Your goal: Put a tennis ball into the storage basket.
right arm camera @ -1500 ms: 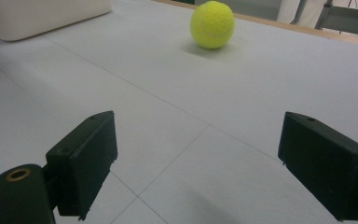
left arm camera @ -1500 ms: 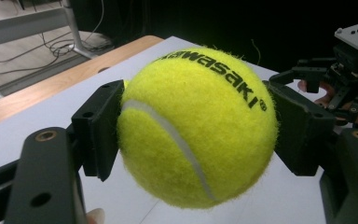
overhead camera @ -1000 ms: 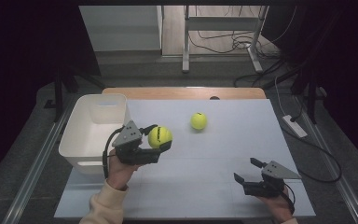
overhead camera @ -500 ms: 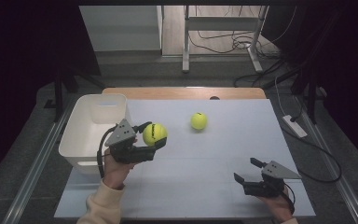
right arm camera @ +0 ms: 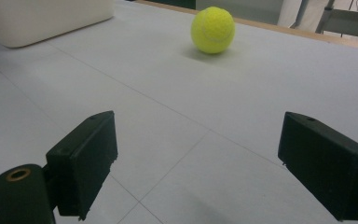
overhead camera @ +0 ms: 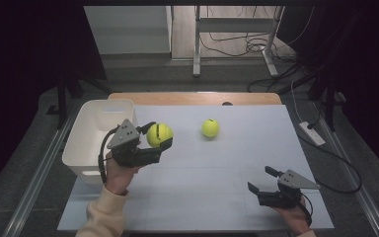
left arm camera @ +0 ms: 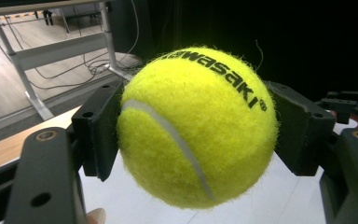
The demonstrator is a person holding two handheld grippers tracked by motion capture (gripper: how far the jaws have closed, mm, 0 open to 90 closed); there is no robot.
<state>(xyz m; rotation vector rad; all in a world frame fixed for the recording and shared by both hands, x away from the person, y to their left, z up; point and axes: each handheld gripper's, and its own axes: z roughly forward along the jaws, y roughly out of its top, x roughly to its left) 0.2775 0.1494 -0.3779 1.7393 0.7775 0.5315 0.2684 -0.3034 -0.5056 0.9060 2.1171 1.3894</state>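
Left gripper [overhead camera: 159, 136] clamps a yellow tennis ball [overhead camera: 158, 134] beside the white bin [overhead camera: 94, 129]; right gripper [overhead camera: 261, 180] rests near the table's front edge, jaws wide apart.

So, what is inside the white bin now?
The white bin shows bare white walls and floor with no ball in it. The left gripper, holding a tennis ball, covers its near right corner, so that part cannot be checked.
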